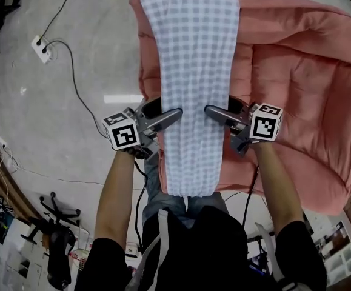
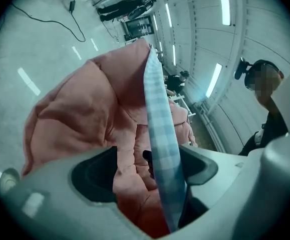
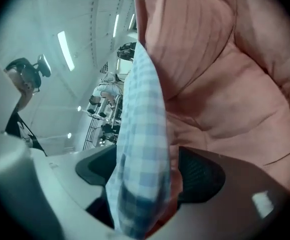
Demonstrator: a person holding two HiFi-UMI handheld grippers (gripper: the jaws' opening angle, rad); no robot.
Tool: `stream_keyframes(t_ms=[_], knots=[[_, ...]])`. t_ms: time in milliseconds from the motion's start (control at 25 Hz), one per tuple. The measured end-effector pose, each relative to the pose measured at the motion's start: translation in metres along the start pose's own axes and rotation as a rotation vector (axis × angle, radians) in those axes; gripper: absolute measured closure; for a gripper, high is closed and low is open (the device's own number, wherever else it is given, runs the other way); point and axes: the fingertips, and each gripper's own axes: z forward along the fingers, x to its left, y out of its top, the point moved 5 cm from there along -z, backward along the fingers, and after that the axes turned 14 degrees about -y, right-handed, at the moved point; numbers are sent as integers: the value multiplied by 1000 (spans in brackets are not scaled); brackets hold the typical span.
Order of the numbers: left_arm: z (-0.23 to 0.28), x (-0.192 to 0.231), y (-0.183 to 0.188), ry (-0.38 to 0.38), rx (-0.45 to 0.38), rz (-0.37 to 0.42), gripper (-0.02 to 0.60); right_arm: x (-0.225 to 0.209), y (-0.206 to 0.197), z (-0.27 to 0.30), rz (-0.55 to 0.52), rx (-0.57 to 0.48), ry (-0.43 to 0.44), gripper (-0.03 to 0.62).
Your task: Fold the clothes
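A long, folded blue-and-white checked garment (image 1: 193, 71) lies lengthwise on a pink quilt (image 1: 296, 71), and its near end hangs over the quilt's front edge. My left gripper (image 1: 166, 123) is at the garment's left edge and my right gripper (image 1: 214, 114) at its right edge, both near the lower part. In the left gripper view the garment's edge (image 2: 157, 114) runs between the wide-apart jaws of the left gripper (image 2: 150, 171), with the quilt (image 2: 84, 114) behind it. In the right gripper view the folded garment (image 3: 142, 134) hangs loosely between the spread jaws of the right gripper (image 3: 150, 176). Neither gripper's pads press on it.
The quilt covers a raised surface that spreads to the right. A white power strip (image 1: 42, 48) with black cables lies on the grey floor at the left. A black stand (image 1: 54, 223) is at the lower left, and shelving (image 1: 339, 253) at the lower right.
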Motion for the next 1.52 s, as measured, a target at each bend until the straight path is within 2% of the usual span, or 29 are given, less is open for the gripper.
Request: stream_keyframes(t_ms=[160,280,320,360,400,480,520,680,880,1160,1320,1400,1520], knots=[[9,-5,2,-51,16,-26,235,7,-4,2,14,17,65,228],[18,-12,1,-123,30,-41,287,13,-4,0,3,25,97,269],[20,-17,1,-153,33,-47,327,15,-3,-3,-4,21,101,324],[22,-23,1,-183,32,-53,367,18,-3,-7,-7,14,106,405],[22,-29,1,-211,27,-59,399,20,-4,-11,-5,4,112,445],[20,-39,4,-250,3,-64,525,25,-3,-18,8,-25,126,534],[17,-43,7,-264,-12,-61,557,27,-1,-22,13,-44,129,548],[4,-77,18,-309,-9,-13,558,51,-3,-46,9,-113,162,572],[-5,-154,37,-376,46,91,558,124,0,-91,-82,-184,251,575],[-22,-245,65,-374,82,216,558,206,10,-129,-198,-222,329,577],[-26,-303,87,-346,137,347,558,257,24,-155,-311,-255,389,577],[-23,-336,95,-320,145,382,558,282,28,-176,-344,-276,413,577],[-20,-372,115,-226,180,453,558,316,37,-196,-406,-308,416,577]])
